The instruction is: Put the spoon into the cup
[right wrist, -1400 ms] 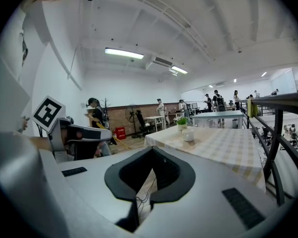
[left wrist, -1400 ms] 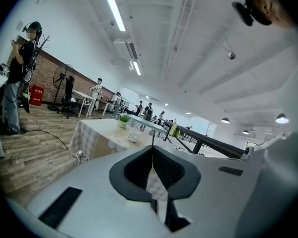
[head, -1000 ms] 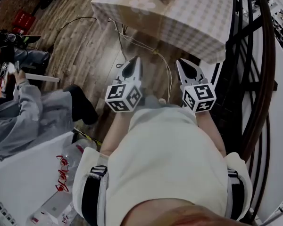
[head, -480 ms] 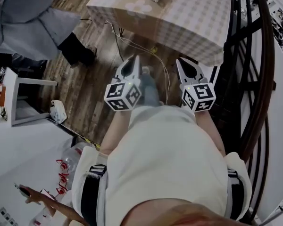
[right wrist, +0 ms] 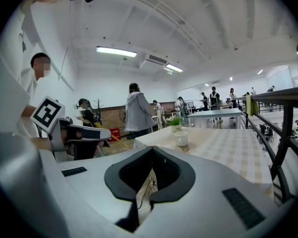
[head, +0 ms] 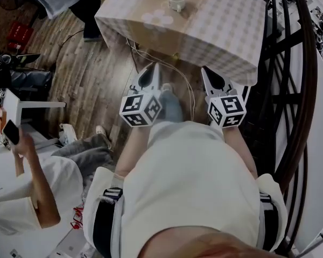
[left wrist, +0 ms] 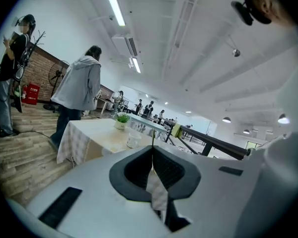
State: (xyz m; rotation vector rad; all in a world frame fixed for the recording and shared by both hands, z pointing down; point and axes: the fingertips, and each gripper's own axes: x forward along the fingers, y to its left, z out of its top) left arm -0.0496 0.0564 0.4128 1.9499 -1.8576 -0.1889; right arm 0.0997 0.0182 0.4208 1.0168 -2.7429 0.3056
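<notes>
A white cup [head: 176, 0] stands on a table with a checked cloth [head: 226, 26] ahead of me. I see it too in the left gripper view, cup [left wrist: 133, 140], and in the right gripper view, cup [right wrist: 181, 138]. No spoon shows in any view. My left gripper [head: 153, 67] and right gripper [head: 205, 71] are held side by side above the wooden floor, short of the table's near edge. Both point toward the table. Each has its jaws shut with nothing between them, left gripper [left wrist: 152, 148], right gripper [right wrist: 152, 150].
A potted plant [right wrist: 175, 122] stands behind the cup. A black railing [head: 296, 90] runs along the right. Cables [head: 177, 63] trail on the floor under the table edge. A person in a grey jacket [left wrist: 81, 86] stands by the table's left; another person [head: 27, 165] holds a phone at lower left.
The table and cup sit lower and larger in the head view, so both grippers have come closer to it. The person in grey went from left to top left; another person appeared lower left.
</notes>
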